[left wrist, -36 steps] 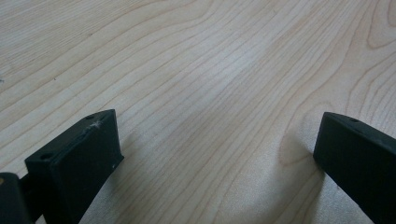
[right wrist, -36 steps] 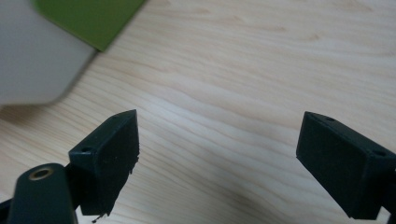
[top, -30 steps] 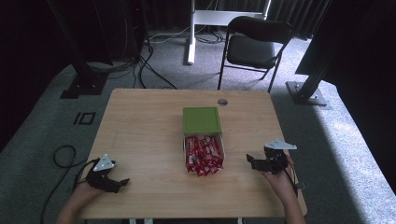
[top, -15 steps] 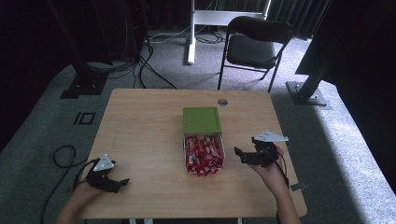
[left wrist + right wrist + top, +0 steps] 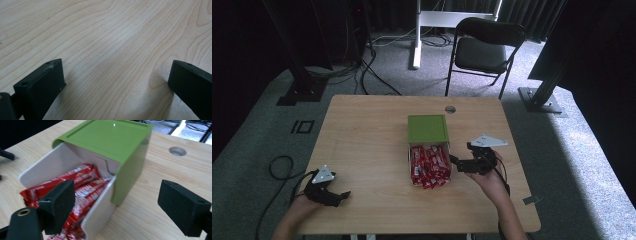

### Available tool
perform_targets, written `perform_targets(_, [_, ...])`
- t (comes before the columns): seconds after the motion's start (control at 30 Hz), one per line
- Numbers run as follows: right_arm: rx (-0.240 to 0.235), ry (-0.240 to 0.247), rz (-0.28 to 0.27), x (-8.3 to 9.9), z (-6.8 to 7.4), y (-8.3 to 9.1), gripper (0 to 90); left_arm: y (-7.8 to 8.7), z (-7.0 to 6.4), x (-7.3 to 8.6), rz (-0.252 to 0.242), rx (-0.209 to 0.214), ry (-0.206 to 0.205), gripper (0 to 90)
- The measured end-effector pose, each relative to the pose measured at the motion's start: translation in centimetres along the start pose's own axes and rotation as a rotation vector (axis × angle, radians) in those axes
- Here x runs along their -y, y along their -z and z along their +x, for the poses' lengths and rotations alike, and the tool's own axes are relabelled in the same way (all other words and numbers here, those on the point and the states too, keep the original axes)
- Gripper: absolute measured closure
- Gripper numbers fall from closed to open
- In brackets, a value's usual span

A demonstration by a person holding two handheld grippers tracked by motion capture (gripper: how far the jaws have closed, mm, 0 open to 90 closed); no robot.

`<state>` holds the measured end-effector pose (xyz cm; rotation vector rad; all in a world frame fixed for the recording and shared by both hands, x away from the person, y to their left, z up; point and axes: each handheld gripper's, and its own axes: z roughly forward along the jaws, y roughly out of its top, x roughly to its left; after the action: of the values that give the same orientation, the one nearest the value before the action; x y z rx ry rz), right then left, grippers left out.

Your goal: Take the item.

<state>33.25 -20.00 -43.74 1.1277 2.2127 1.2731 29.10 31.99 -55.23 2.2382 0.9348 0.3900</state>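
A green box (image 5: 428, 129) sits mid-table with its white drawer (image 5: 408, 165) pulled out toward me. Red wrapped bars (image 5: 430, 162) fill the drawer. My right gripper (image 5: 456, 164) hovers just right of the drawer, open, jaws pointing at its side wall. In the right gripper view the green box (image 5: 112, 137), the drawer wall (image 5: 97, 212) and the red bars (image 5: 82, 185) lie close ahead, and the right gripper (image 5: 122, 202) holds nothing. My left gripper (image 5: 343, 196) rests at the table's near left, open. In its own view the left gripper (image 5: 117, 75) stands over bare wood.
A round cable hole (image 5: 450, 109) sits in the table (image 5: 362, 135) behind the box. A black folding chair (image 5: 484, 50) stands beyond the far edge. Stand bases (image 5: 542, 100) and cables (image 5: 277, 165) lie on the grey carpet.
My right gripper has moved left across the table and now sits close beside the open drawer. The left gripper has stayed where it was.
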Motion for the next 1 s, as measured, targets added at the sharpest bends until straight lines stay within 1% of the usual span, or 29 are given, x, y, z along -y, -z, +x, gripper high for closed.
perform_targets(0.1, [-0.016,0.021,0.007,-0.4,0.7,-0.5,14.5,0.0,0.0,0.0,0.0,0.0,0.0,1.5])
perform_targets(0.2, [-0.047,0.037,0.016,-0.6,1.6,-1.1,15.3,0.0,0.0,0.0,0.001,0.0,-0.002,1.5])
perform_targets(0.23, [-0.057,0.045,0.016,-0.8,2.1,-1.4,15.4,0.0,0.0,0.0,0.0,0.0,0.0,1.5])
perform_targets(0.27, [-0.069,0.05,0.019,-0.9,2.4,-1.5,15.3,0.0,0.0,0.0,0.0,0.0,0.0,1.5])
perform_targets(0.4, [-0.094,0.072,0.023,-1.3,3.6,-2.1,15.3,0.0,0.0,0.0,0.0,0.0,0.0,1.5])
perform_targets(0.43, [-0.094,0.072,0.023,-1.3,3.6,-2.1,15.3,0.0,0.0,0.0,0.0,0.0,0.0,1.5])
perform_targets(0.47, [-0.11,0.076,0.032,-1.4,4.1,-2.5,15.3,0.0,0.0,0.0,0.0,0.0,-0.001,1.5])
perform_targets(0.5, [-0.11,0.076,0.032,-1.4,4.1,-2.5,15.3,0.0,0.0,0.0,0.0,0.0,-0.001,1.5])
perform_targets(0.53, [-0.116,0.084,0.032,-1.5,4.7,-2.8,15.4,0.0,0.0,0.0,0.0,0.0,-0.001,1.5])
perform_targets(0.57, [-0.116,0.084,0.032,-1.5,4.7,-2.8,15.4,0.0,0.0,0.0,0.0,0.0,-0.001,1.5])
perform_targets(0.63, [-0.132,0.09,0.037,-1.5,5.2,-3.1,15.5,0.0,0.0,0.0,0.0,0.0,-0.001,1.5])
perform_targets(0.67, [-0.147,0.101,0.046,-1.5,5.7,-3.4,20.2,0.0,0.0,0.0,0.0,0.0,-0.001,1.5])
perform_targets(0.7, [-0.156,0.104,0.052,-1.4,5.9,-3.7,20.2,0.0,0.0,0.0,0.0,0.0,-0.001,1.5])
perform_targets(0.73, [-0.156,0.104,0.052,-1.4,5.9,-3.7,20.2,0.0,0.0,0.0,0.0,0.0,-0.001,1.5])
perform_targets(0.77, [-0.152,0.123,0.075,-1.2,6.4,-4.1,20.2,0.0,0.0,0.0,0.0,0.0,-0.001,1.5])
perform_targets(0.8, [-0.152,0.12,0.081,-1.1,6.5,-4.3,20.2,0.0,0.0,0.0,0.0,0.0,0.0,1.5])
perform_targets(0.87, [-0.153,0.12,0.088,-0.9,6.7,-4.5,25.3,0.0,0.0,0.0,0.0,0.002,-0.002,1.5])
perform_targets(0.9, [-0.145,0.121,0.091,-0.8,6.8,-4.6,25.4,0.0,0.0,0.0,-0.001,0.003,-0.002,1.5])
perform_targets(0.97, [-0.144,0.115,0.096,-0.7,6.8,-4.8,25.5,0.0,0.0,0.0,-0.001,0.003,-0.003,1.5])
perform_targets(1.0, [-0.142,0.114,0.103,-0.6,6.9,-4.9,29.4,0.0,0.0,0.0,-0.001,0.003,-0.002,1.5])
